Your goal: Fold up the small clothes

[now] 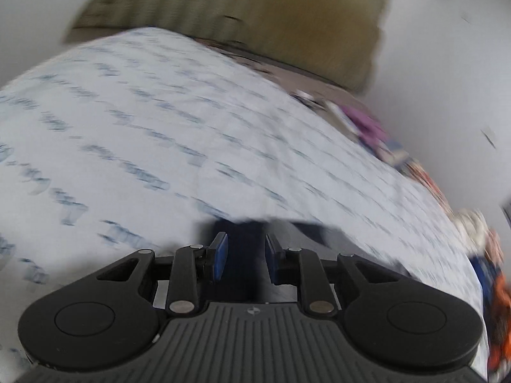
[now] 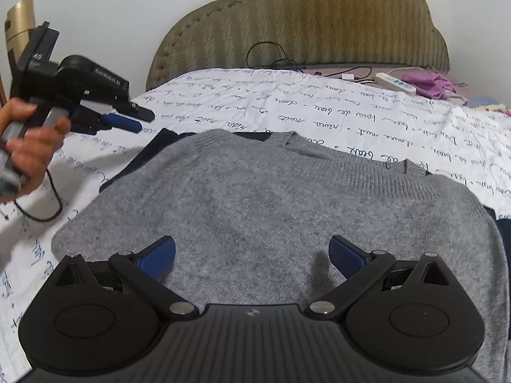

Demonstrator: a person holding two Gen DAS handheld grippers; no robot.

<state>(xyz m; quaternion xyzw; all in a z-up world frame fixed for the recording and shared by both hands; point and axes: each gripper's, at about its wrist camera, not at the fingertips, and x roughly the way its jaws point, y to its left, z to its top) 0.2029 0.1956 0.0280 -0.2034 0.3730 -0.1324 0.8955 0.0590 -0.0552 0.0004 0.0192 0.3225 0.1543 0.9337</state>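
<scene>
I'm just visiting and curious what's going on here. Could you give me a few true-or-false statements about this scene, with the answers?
1. A grey sweater lies spread on the bed sheet. True.
2. The right gripper is clamped on the sweater. False: its jaws are wide open above it.
3. The sheet is plain white. False: it carries handwriting-style print.
4. A hand holds the left gripper. True.
5. A power strip lies near the headboard. True.

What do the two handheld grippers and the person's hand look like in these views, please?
Both the left gripper and the right gripper have matte black linkage arms with silver pivot pins, blue ribbed finger pads, and a ridged dark-grey base bearing a small logo. In the right wrist view, the left gripper's black body carries white lettering, too blurred to read, and a thin black cable hangs below the bare hand.
</scene>
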